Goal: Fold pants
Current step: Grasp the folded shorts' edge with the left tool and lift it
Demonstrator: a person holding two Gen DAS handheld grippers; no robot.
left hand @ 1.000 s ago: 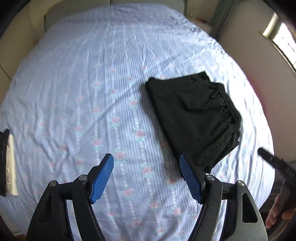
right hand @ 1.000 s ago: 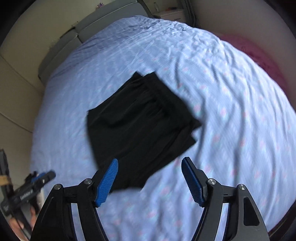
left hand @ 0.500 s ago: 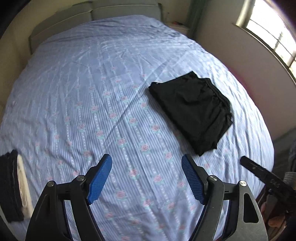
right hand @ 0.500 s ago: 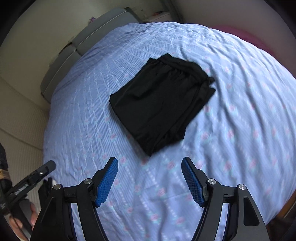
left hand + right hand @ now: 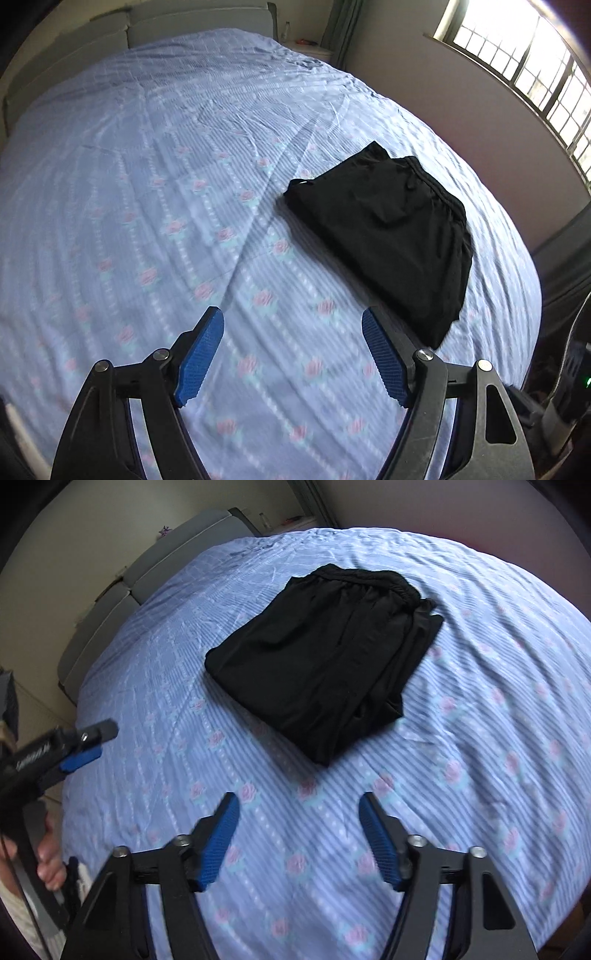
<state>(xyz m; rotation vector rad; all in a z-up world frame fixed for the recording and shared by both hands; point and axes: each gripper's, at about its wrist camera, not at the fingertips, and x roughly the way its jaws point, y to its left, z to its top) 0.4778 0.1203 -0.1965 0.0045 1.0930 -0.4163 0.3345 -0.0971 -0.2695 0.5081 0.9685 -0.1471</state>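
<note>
Floral bed sheet (image 5: 184,184), black pants (image 5: 388,236) folded flat, compact rect.

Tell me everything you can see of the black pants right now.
The black pants lie folded into a compact, roughly rectangular bundle on the blue floral bedsheet. The fabric looks thin, soft and matte, with several layers stacked. The gathered elastic waistband sits at the end nearer the headboard, and a layered edge shows along one side. Nothing but the sheet touches them: the left gripper and right gripper are both open and apart from them.
</note>
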